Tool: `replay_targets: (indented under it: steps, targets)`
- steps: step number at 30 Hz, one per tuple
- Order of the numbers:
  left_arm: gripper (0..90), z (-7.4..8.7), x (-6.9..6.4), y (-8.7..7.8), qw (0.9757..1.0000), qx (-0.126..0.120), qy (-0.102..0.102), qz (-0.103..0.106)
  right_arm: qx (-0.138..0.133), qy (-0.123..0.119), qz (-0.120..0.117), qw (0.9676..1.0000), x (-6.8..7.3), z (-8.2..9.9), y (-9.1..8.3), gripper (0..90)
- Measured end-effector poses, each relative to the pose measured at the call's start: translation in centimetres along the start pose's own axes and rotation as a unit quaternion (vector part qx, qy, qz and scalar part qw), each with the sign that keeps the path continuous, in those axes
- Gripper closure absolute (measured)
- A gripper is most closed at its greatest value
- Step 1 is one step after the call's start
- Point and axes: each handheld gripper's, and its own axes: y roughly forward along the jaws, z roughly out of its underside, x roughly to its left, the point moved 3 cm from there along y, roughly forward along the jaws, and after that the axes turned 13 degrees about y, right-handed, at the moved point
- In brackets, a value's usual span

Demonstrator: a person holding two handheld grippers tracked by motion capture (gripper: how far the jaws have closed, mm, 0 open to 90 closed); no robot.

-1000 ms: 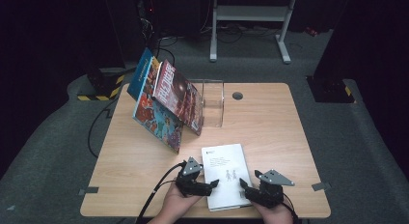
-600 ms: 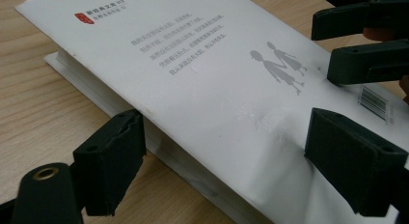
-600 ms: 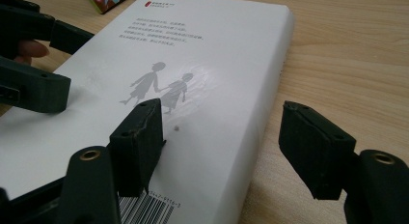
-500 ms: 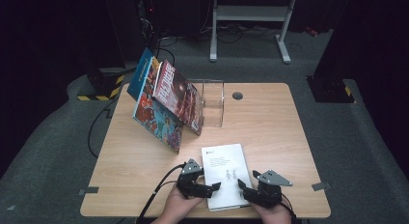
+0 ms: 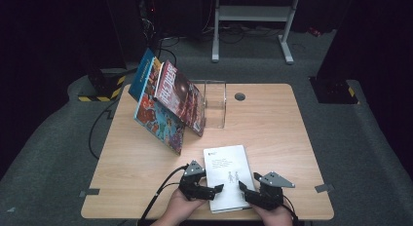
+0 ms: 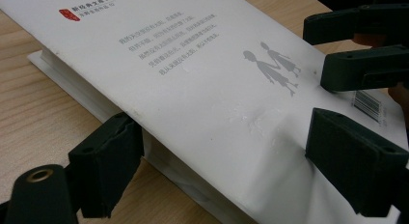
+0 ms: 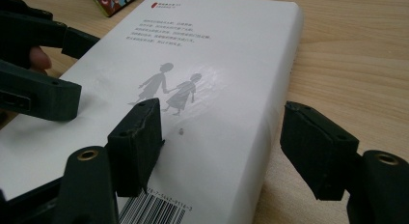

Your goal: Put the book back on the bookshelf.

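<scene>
Nothing has moved; both grippers' jaws straddle the white book's (image 5: 226, 175) near corners.

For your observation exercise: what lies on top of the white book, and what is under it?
On the white book rest one jaw of the left gripper and one of the right gripper, both open. Under it shows the wooden table; whatever lies beneath its middle is covered.

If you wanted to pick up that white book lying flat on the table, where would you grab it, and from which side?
Probably by its long edges near the person's end. The white book lies flat, back cover up, so only its thin sides offer a hold. The left gripper straddles the page-edge side and the right gripper the rounded spine side, both coming in low from the near end of the table, one jaw over the cover.
</scene>
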Motion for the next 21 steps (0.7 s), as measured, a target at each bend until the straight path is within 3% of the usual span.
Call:
replay_targets:
  steps: [21]
  targets:
    - [15.5,-0.03,0.02,-0.03,0.9999,-0.004,0.005,-0.01,0.003,0.004,-0.004,1.0,-0.09,-0.03,0.04,31.1]
